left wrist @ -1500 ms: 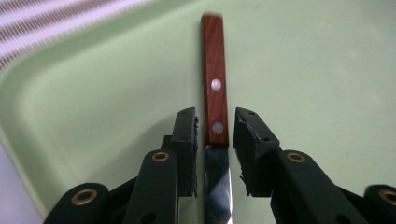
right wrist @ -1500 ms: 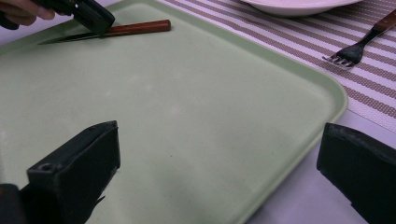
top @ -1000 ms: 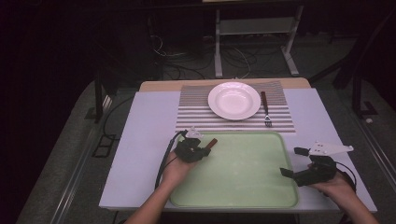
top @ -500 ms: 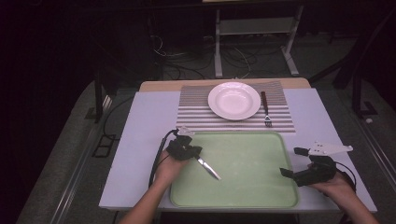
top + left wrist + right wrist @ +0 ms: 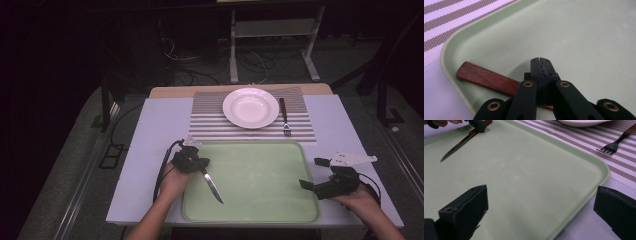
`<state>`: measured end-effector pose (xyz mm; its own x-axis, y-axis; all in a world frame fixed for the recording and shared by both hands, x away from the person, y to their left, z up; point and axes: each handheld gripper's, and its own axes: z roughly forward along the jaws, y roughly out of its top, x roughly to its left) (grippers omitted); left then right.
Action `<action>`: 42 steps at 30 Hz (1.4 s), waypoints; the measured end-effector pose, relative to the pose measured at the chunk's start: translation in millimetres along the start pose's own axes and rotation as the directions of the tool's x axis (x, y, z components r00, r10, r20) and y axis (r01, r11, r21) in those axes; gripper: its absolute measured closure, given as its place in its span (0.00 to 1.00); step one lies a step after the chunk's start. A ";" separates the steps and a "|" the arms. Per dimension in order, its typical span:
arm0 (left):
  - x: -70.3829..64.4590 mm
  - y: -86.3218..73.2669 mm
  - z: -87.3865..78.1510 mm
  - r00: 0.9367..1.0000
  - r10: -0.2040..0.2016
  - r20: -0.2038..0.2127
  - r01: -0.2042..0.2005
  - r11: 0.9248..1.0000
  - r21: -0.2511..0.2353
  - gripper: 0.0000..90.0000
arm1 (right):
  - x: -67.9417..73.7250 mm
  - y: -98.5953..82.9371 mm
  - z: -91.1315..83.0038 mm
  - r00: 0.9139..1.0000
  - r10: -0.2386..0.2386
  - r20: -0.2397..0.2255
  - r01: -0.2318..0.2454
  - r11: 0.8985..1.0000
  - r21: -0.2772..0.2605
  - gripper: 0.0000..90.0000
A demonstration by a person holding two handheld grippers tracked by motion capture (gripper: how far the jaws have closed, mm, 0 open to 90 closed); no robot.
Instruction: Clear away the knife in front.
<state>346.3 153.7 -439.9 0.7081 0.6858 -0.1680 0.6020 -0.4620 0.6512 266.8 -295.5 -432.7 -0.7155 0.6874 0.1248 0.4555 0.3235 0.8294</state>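
left gripper (image 5: 197,165): fingers clamped on knife (image 5: 212,185), wooden handle, over green tray's (image 5: 260,212) nine o'clock edge
right gripper (image 5: 312,180): fingers wide apart, empty

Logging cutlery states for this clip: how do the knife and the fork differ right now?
The knife is over the green tray, gripped at its handle by the left tongs; the fork lies free on the striped mat beside the plate. The knife points its blade toward the person, slanted; the fork lies nearly straight, also tines toward the person. Both have reddish-brown wooden handles.
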 end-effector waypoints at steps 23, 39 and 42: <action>11.7 -2.9 -15.5 1.000 0.024 0.012 -0.023 0.998 -0.064 0.80 | -0.7 0.2 1.8 1.000 0.010 0.000 -0.010 1.000 0.008 0.00; 3.6 -11.9 -44.6 0.995 0.060 0.076 -0.044 0.980 -0.194 0.23 | 1.4 -2.6 -1.0 1.000 0.007 -0.015 -0.006 1.000 0.008 0.00; 3.4 -17.2 -49.6 0.995 0.065 0.069 -0.049 0.976 -0.212 0.14 | 1.6 -2.9 -1.2 1.000 0.006 -0.016 -0.006 1.000 0.009 0.00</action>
<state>320.0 191.9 -415.0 0.7698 0.6136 -0.1758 0.4744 -0.3658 0.8007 263.7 -296.1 -434.3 -0.7210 0.6790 0.1381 0.4645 0.3257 0.8235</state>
